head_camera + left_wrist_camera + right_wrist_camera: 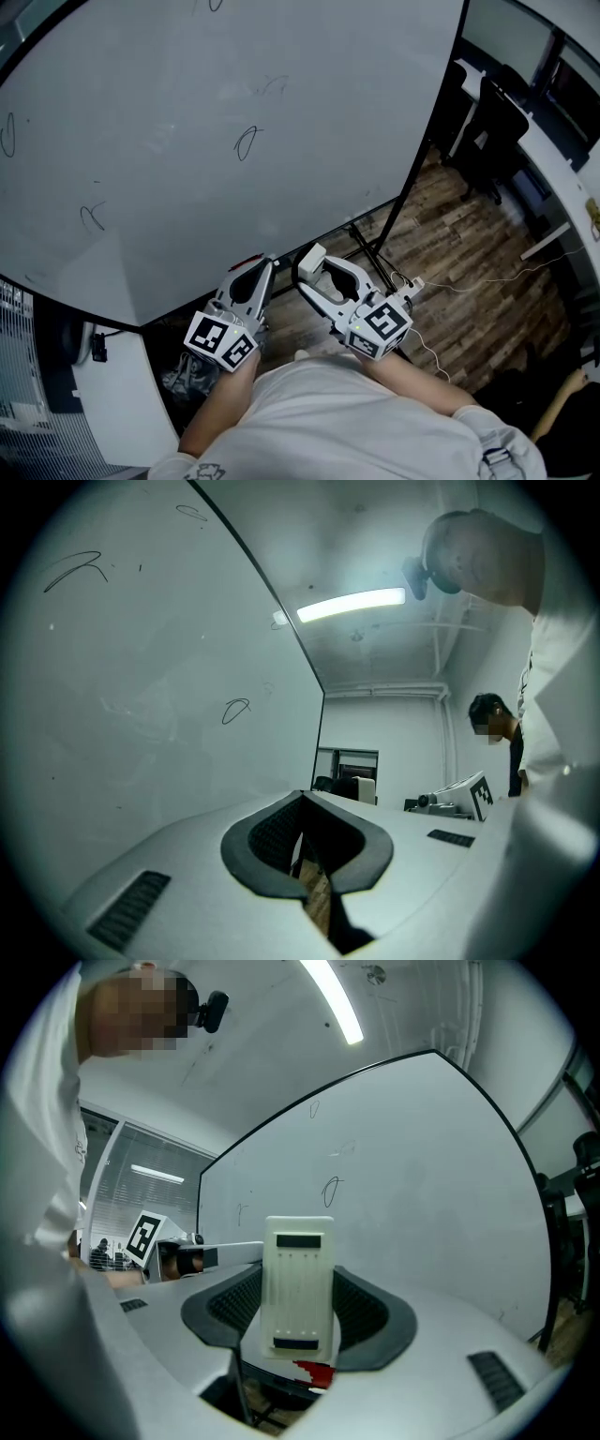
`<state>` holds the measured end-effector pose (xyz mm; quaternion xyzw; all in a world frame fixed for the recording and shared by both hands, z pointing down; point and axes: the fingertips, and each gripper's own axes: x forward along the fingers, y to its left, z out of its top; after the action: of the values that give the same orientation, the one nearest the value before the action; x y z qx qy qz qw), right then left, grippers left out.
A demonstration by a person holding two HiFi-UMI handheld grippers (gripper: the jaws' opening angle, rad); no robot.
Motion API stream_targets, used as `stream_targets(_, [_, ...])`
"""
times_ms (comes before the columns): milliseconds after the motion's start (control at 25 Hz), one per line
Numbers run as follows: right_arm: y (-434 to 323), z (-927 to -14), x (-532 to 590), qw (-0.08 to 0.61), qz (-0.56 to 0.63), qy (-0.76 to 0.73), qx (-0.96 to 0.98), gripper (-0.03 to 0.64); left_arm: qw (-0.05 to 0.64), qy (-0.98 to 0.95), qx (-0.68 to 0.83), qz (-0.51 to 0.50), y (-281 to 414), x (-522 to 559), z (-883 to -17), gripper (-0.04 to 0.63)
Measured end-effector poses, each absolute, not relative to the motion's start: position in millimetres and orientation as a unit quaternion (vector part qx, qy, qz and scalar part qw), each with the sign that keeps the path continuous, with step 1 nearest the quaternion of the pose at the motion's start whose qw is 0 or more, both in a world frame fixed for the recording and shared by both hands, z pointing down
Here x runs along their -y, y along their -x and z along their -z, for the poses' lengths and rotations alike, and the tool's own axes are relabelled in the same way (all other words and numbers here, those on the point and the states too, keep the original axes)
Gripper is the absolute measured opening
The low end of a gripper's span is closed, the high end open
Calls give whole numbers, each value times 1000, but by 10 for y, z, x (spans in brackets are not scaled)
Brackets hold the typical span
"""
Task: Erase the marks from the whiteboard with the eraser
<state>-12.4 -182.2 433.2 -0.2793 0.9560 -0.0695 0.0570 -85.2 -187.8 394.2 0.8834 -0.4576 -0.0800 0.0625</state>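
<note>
Right claw (314,270) sits low at 6 o'clock, pinching the eraser (298,1283) upright between its pads. I read that grip as leaving a broad face free to lie flat on the board. Left claw (261,272) is just beside it at 7 o'clock, pressed together on nothing, looks parked as a spare. Both seem short of the whiteboard (187,75). Marks still to wipe: loop (246,142) at 12, squiggle (92,216) at 9, edge scribble (7,134) at 10.
</note>
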Motion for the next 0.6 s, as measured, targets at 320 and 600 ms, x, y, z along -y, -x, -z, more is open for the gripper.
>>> stream_targets(320, [483, -4318, 1941, 73, 71, 298, -949, 239, 54, -897, 433, 73, 1167, 2050, -3872, 6])
stream_targets(600, [561, -4296, 2161, 74, 65, 308, -946, 239, 53, -900, 426, 71, 1293, 2258, -3854, 6])
